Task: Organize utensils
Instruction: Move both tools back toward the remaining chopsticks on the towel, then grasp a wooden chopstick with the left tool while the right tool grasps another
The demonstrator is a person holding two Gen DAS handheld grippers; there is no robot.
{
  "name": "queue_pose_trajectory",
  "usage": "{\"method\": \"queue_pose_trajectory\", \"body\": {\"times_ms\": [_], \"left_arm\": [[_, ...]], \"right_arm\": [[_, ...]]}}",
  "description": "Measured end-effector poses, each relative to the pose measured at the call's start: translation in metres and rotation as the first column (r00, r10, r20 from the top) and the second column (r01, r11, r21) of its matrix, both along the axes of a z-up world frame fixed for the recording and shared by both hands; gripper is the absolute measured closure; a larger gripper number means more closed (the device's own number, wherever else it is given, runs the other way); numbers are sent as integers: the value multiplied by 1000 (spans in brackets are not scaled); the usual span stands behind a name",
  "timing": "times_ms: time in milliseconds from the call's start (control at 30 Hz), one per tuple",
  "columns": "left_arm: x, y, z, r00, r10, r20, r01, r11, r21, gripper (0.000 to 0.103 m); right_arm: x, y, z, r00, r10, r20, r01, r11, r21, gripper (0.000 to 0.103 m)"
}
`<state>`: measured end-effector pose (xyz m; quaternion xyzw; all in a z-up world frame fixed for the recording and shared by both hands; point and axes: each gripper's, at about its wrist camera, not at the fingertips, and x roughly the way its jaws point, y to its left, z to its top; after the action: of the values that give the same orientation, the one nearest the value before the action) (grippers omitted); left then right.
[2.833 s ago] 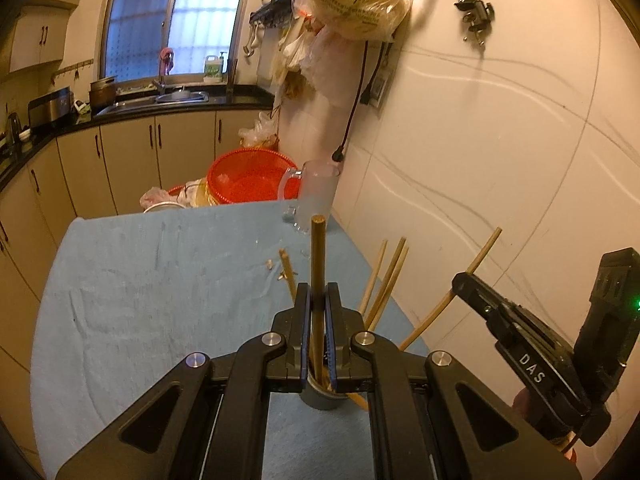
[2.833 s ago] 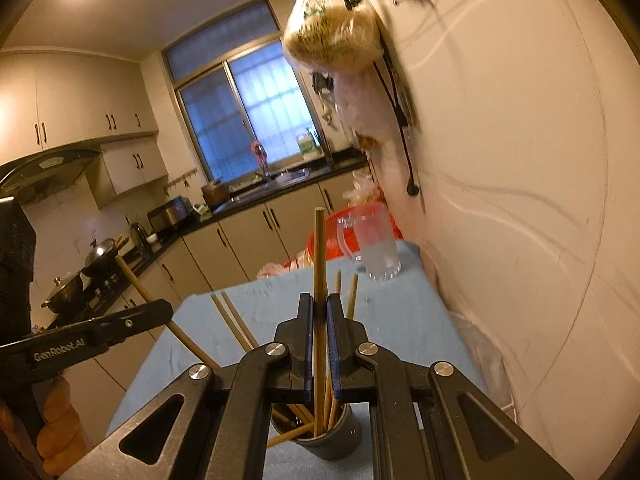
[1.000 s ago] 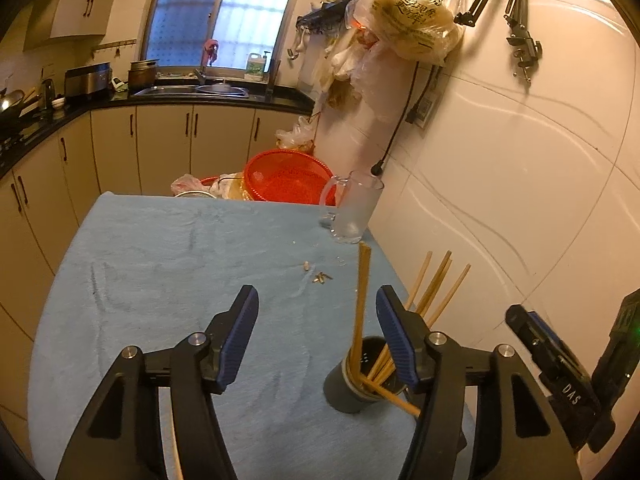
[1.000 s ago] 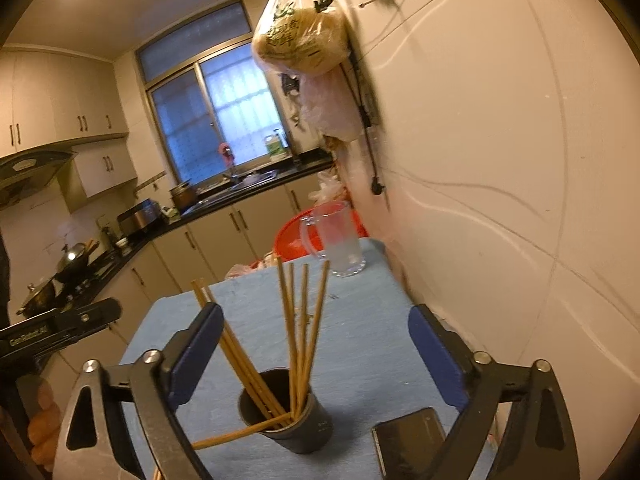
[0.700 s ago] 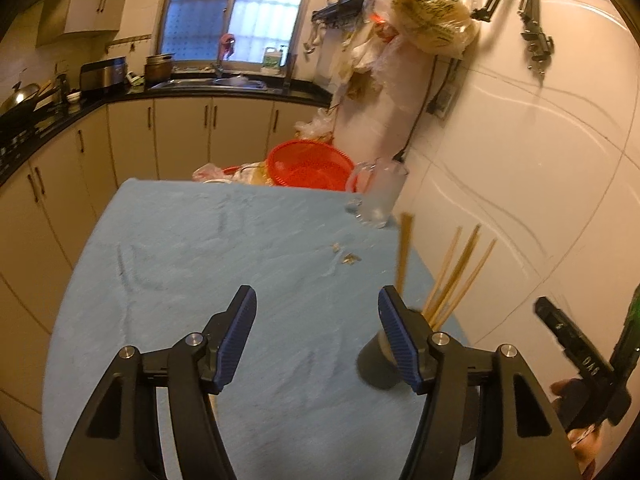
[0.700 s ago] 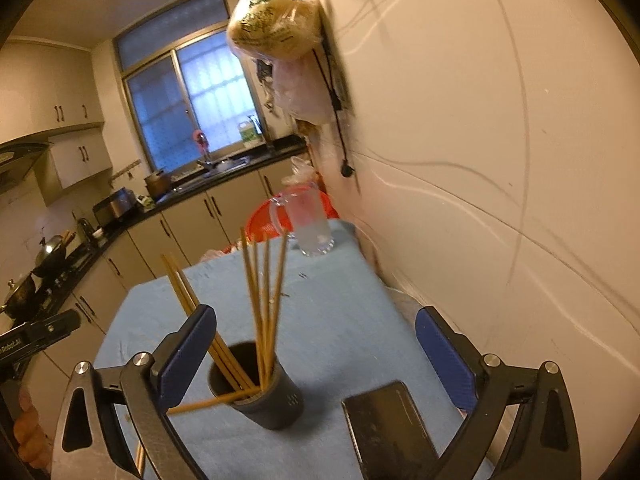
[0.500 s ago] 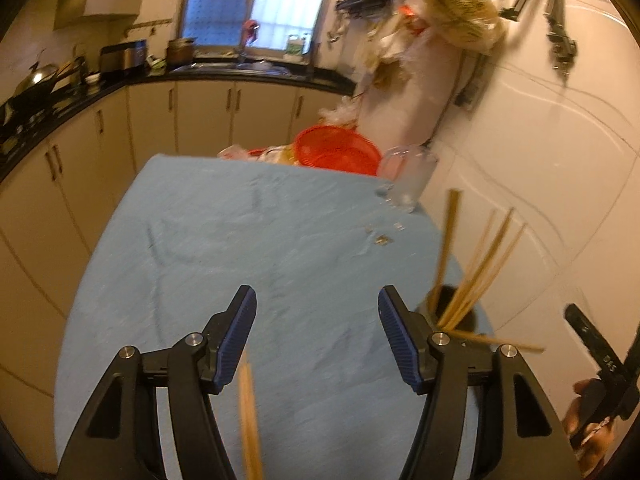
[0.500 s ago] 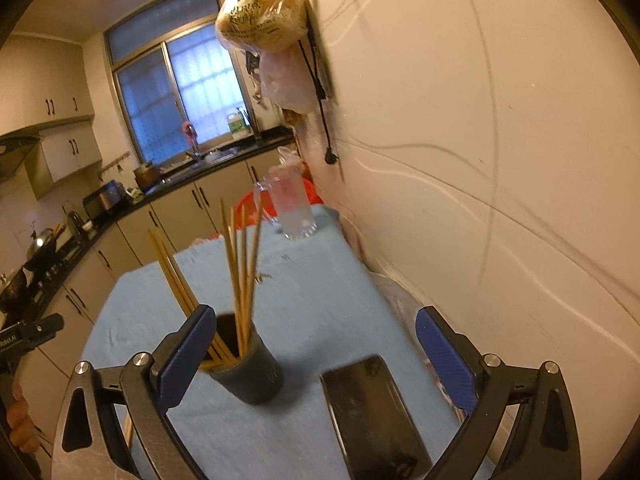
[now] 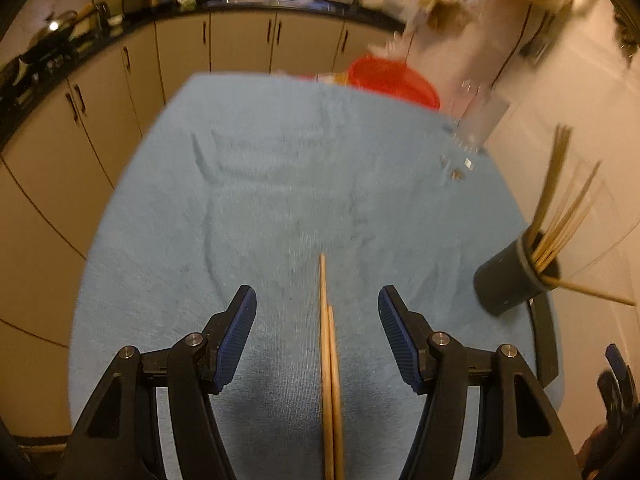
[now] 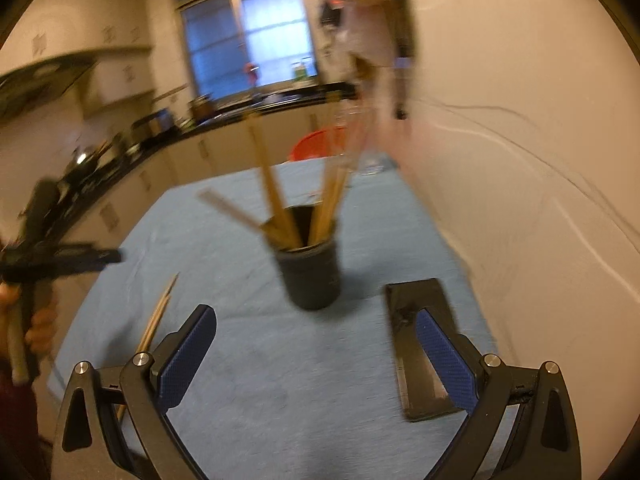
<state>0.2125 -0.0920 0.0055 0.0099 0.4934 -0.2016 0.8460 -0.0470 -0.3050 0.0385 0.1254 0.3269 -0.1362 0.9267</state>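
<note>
Two fisheye views looked out over a table covered in a light blue cloth [image 9: 280, 184] in a dim kitchen; both were blurred, the right wrist view more heavily.

In the left wrist view, the left gripper [image 9: 318, 336] sat low in the frame with its blue-padded fingers [image 9: 236, 336] spread wide apart, gripping nothing. Two loose chopsticks [image 9: 329, 364] lay flat on the cloth, side by side and touching, in the gap between the fingers, pointing toward 12 o'clock. They touched neither pad. At about 3 o'clock stood a dark cup [image 9: 516, 272] with a fan of bundled chopsticks [image 9: 560, 204] leaning out of it toward 1 o'clock, and one stick poking out sideways at the rim. A clear glass mug [image 9: 478, 116] and a red basket [image 9: 394, 80] sat at the far edge of the table, toward 1 o'clock.

In the right wrist view, the right gripper [image 10: 316, 354] was also fully spread and empty. The cup [image 10: 310, 272] stood on the cloth at 12 o'clock from it, well clear of the pads. A black phone [image 10: 420, 340] lay flat just beside the cup, at 4 o'clock from it, partly behind the right-hand finger. The two loose chopsticks [image 10: 158, 312] lay at 9 o'clock, near the left-hand finger. The other handheld tool [image 10: 52, 260] showed at the frame's 9 o'clock edge.
</note>
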Motion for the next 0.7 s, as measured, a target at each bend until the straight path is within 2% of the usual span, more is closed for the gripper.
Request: {"method": "queue_pose_trajectory", "body": {"times_ms": [200,467,533,633,700], "left_arm": [[22,-19,-37,997,11,-79,-5,996,84,41],[52,-41,-76,984,18,-179,7,991,134,41],[57,-46,-83,983,20,-183,7,989,148,41],[59,-51,-84,988,35,-148,-7,983,183,47],[60,-52,-83,990,34,-137,-5,980,200,57]], "right_arm": [[16,29,-14,994,96,-54,-98,994,-51,1],[29,36,-32,987,128,-99,-131,991,-22,1],[30,37,-32,985,134,-105,-137,990,-27,1],[31,40,-33,984,144,-108,-148,989,-31,1],[32,41,-32,983,145,-110,-150,988,-32,1]]}}
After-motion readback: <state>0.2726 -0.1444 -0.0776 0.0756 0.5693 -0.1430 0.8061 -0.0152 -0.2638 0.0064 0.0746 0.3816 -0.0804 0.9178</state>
